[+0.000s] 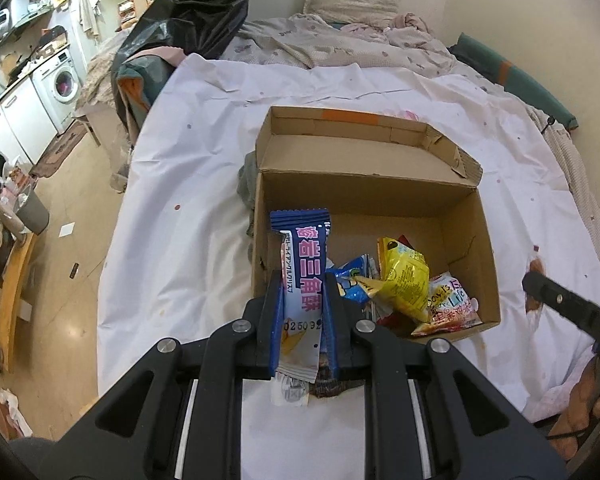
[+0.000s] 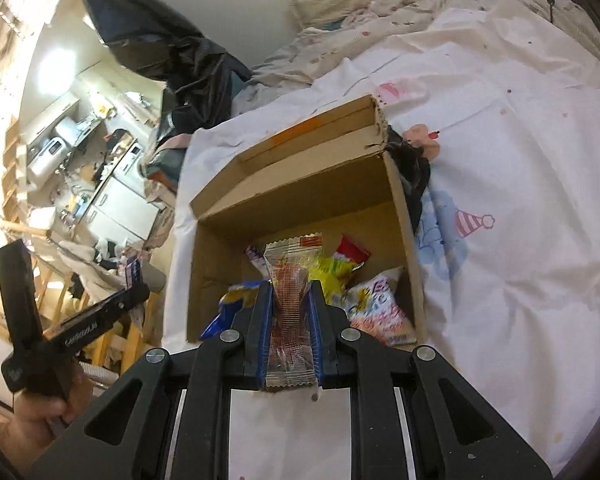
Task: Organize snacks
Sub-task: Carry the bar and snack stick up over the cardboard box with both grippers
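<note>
An open cardboard box (image 1: 364, 196) (image 2: 300, 184) sits on a white sheet and holds several snack packs, among them a yellow bag (image 1: 406, 276) (image 2: 334, 272) and a white printed bag (image 1: 452, 304) (image 2: 380, 304). My left gripper (image 1: 303, 280) is shut on a blue and white wrapped snack bar (image 1: 302, 276), held upright just before the box's near left corner. My right gripper (image 2: 290, 288) is shut on a clear wrapper with a reddish-brown snack (image 2: 290, 292), above the box's near edge. The right gripper's body (image 1: 568, 304) shows at the right edge of the left wrist view; the left gripper (image 2: 132, 292) shows at the left of the right wrist view, held by a hand (image 2: 40, 412).
The white sheet (image 1: 188, 184) (image 2: 520, 240) covers a bed with a crumpled quilt and pillow (image 1: 352, 0) behind. A black plastic bag (image 1: 196, 12) hangs at the back left. A dark cloth (image 2: 412, 168) lies by the box's right wall. Floor, chair and washing machine (image 1: 62, 80) lie left.
</note>
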### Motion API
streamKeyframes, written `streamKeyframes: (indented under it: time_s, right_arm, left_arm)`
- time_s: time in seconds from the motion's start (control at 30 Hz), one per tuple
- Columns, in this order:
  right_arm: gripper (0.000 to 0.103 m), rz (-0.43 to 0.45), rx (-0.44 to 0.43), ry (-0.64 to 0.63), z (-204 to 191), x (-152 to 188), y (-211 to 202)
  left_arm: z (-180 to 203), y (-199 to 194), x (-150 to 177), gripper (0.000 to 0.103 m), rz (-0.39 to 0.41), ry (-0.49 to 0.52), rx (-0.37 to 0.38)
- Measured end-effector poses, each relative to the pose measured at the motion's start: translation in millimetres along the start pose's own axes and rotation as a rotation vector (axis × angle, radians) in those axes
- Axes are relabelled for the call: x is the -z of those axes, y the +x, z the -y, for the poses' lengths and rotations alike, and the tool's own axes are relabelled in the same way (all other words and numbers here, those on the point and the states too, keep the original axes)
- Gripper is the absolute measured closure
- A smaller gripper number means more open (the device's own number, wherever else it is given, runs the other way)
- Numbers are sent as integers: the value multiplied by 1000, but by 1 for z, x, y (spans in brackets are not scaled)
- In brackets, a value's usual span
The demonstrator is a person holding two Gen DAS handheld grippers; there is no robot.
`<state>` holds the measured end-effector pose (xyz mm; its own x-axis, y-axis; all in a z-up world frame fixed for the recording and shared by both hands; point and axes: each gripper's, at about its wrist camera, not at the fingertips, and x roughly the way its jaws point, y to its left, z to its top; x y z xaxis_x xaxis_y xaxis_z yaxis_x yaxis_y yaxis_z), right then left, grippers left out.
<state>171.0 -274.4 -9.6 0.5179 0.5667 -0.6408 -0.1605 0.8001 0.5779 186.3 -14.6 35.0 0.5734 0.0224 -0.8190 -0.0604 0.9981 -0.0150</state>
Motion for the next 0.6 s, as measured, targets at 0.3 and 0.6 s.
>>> streamKeyframes:
  time_s: [0.3, 0.6]
  right_arm:
    - [85, -54, 77, -12, 5, -7, 36]
    - [85, -94, 128, 6, 10, -5, 60]
  left_arm:
    - [-7, 34, -2, 88, -29, 27, 6]
    - [-8, 57, 6, 88, 16, 80, -3]
